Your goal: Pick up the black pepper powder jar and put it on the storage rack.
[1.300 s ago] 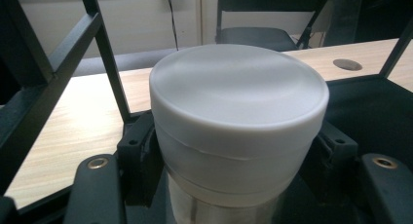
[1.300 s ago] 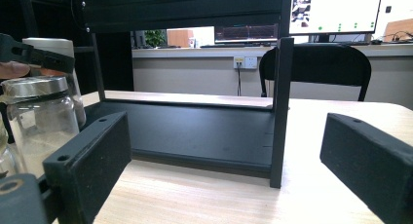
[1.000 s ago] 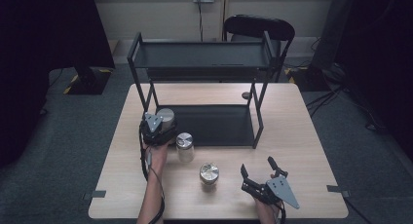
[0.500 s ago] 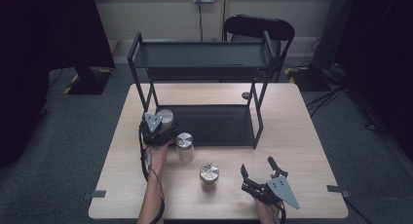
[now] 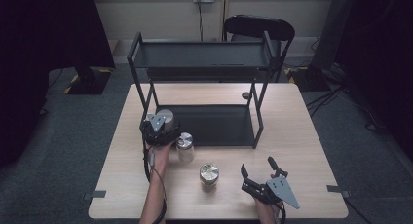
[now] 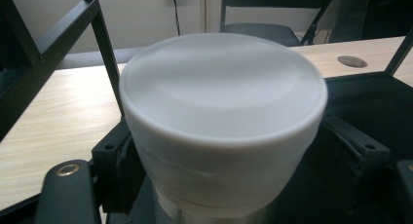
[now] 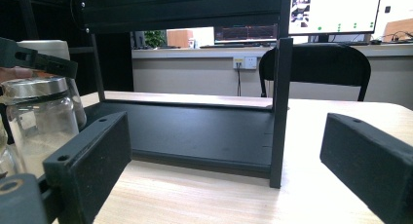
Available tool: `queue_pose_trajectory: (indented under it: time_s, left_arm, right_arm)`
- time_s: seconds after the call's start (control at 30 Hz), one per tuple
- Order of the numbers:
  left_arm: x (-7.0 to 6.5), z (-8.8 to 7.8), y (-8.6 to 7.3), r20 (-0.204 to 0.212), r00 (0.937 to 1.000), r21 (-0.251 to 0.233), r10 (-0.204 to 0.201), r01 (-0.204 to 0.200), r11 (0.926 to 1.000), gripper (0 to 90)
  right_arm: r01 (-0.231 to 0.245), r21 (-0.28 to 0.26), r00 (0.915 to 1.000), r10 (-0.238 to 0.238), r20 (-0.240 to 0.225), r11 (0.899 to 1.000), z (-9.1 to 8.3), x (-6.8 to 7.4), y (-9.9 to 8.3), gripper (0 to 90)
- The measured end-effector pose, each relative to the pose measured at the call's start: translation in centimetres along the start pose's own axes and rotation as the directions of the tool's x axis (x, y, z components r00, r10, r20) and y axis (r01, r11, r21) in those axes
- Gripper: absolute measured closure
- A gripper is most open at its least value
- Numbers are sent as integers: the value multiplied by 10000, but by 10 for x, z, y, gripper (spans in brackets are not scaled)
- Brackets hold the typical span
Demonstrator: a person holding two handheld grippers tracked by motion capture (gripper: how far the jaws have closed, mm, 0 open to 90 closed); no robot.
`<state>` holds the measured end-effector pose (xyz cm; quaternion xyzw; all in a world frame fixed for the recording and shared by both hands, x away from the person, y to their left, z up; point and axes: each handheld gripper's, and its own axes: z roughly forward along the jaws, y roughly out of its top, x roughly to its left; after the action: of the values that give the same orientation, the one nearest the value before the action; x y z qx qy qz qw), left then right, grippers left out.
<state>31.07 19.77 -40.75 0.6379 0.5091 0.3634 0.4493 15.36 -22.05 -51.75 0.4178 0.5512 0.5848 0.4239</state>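
Since the earlier frame the left gripper (image 5: pixel 160 128) had just been opening its jaws, the white-lidded jar (image 6: pixel 221 121) between them at the shelf's (image 5: pixel 214 124) lower-left corner. Its own view showed the lid close up; whether the pads pressed it I cannot tell. Rightward stood two glass jars (image 5: pixel 185 146) (image 5: pixel 209 174), contents unclear. The right gripper (image 5: pixel 258 173), lower right, gaped wide, empty.

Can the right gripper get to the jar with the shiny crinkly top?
Probably yes. The right gripper has its jaws open, and the foil-topped jar stands just beside it on the table, with bare wood between them.
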Motion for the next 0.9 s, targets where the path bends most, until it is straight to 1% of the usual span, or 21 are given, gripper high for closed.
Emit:
queue_pose_trajectory:
  time_s: [0.1, 0.17, 0.23, 0.33, 0.43, 0.57, 0.77, 0.83, 0.9]
  left_arm:
    - [1, 0, 1, 94, 9999, -18, -70, 70, 10000, 196]
    - [1, -1, 1, 103, 9999, -53, 10, -9, 10000, 183]
    - [2, -2, 1, 167, 9998, -97, -77, 79, 9999, 184]
    - [2, -2, 1, 166, 9998, -77, -75, 76, 9999, 178]
    - [5, -2, -2, 366, 9991, -273, -229, 239, 9993, 158]
    - [6, -2, -4, 487, 9981, -411, -366, 386, 9984, 135]
    - [8, -3, -4, 596, 9971, -418, -475, 500, 9979, 119]
    - [9, -4, -3, 658, 9961, -428, -582, 611, 9972, 114]
    - [9, -4, -3, 662, 9961, -423, -585, 614, 9972, 113]
  right_arm:
    - [-7, 1, 10000, 7, 2, 10000, 0, 0, 0, 33]
    - [5, 2, 10000, -5, 1, 10000, 0, 0, 0, 33]
    - [14, 6, 10000, -14, 2, 10000, 0, 0, 0, 33]
    - [8, 7, 10000, -8, 2, 10000, 0, 0, 0, 33]
    - [5, 4, 10000, -5, 1, 10000, 0, 0, 0, 33]
    - [10, 9, 10000, -10, 3, 10000, 0, 0, 0, 33]
    - [8, 3, 10000, -8, 6, 10000, 0, 0, 0, 33]
    - [11, 3, 10000, -11, 5, 10000, 0, 0, 0, 33]
    - [13, 3, 10000, -13, 4, 10000, 0, 0, 0, 33]
